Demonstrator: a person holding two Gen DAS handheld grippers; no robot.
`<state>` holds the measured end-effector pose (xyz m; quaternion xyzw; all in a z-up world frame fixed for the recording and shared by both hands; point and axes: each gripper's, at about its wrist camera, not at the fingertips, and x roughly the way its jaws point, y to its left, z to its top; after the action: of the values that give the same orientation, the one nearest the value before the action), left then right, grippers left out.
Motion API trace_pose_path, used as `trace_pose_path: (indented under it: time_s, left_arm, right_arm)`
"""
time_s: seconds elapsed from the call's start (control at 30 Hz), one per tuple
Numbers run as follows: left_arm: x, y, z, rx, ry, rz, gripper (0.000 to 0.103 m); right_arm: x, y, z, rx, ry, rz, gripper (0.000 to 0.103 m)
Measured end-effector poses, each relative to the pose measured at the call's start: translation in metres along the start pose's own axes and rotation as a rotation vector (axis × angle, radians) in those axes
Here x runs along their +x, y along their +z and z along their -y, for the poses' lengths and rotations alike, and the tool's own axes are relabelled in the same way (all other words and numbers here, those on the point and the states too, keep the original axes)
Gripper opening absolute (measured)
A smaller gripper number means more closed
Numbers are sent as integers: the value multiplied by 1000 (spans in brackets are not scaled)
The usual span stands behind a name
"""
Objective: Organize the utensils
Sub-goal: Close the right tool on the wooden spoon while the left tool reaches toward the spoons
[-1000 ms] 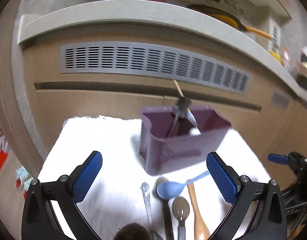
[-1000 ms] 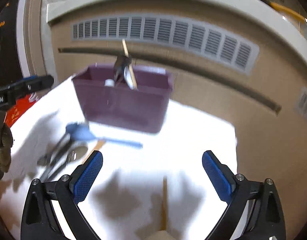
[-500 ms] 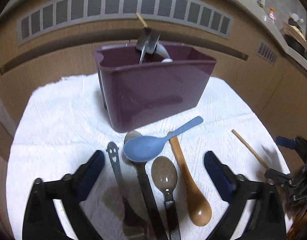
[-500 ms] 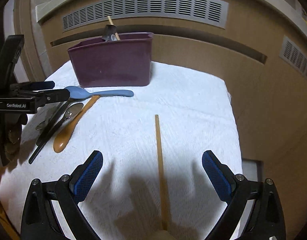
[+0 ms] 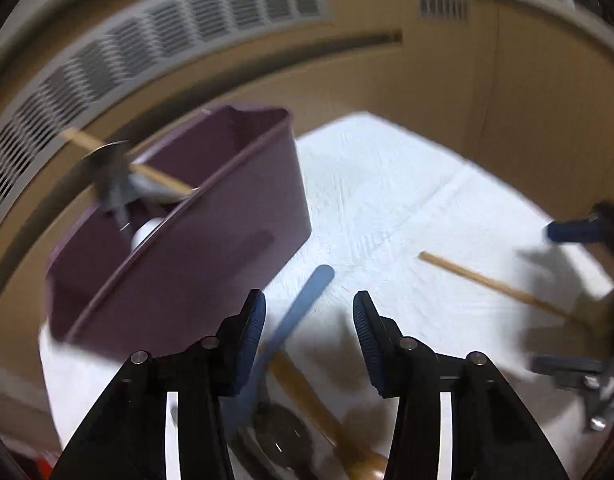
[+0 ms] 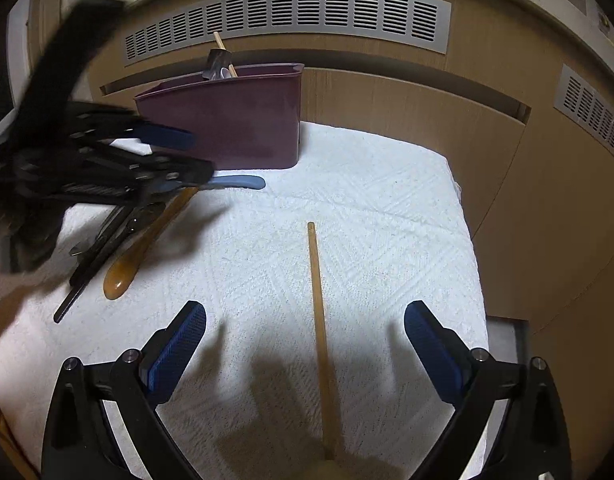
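A: On my left wrist view, the left hand-held gripper [image 5: 309,316] is closing, its jaws narrow, either side of the blue spoon [image 5: 303,300] handle, pads not pressing yet. Purple bin [image 5: 195,248] beyond.

B: My right view gives what yours blurs: right hand-held gripper [image 6: 305,328] wide, empty, over the wooden stick [image 6: 319,312] on the white towel [image 6: 367,208]; brown spoon [image 6: 143,244] lying left, bin at the far edge.

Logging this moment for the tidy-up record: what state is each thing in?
left gripper: closing around blue spoon handle, not gripping
right gripper: open, empty
blue spoon: lying on towel
chopstick: lying loose
purple bin: upright, some utensils inside
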<state>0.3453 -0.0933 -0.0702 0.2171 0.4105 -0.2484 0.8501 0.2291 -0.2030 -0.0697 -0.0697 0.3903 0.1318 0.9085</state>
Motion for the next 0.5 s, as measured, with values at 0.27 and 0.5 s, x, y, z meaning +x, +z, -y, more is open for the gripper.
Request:
trace_pose_path:
  time_s: [0.27, 0.5]
  left_arm:
    - [39, 7, -4, 30, -4, -138, 36]
    - [38, -1, -21, -139, -77, -128, 20]
  right_arm:
    - [-11, -2, 8, 18, 69, 21, 98]
    - [-9, -1, 7, 24, 87, 11, 98]
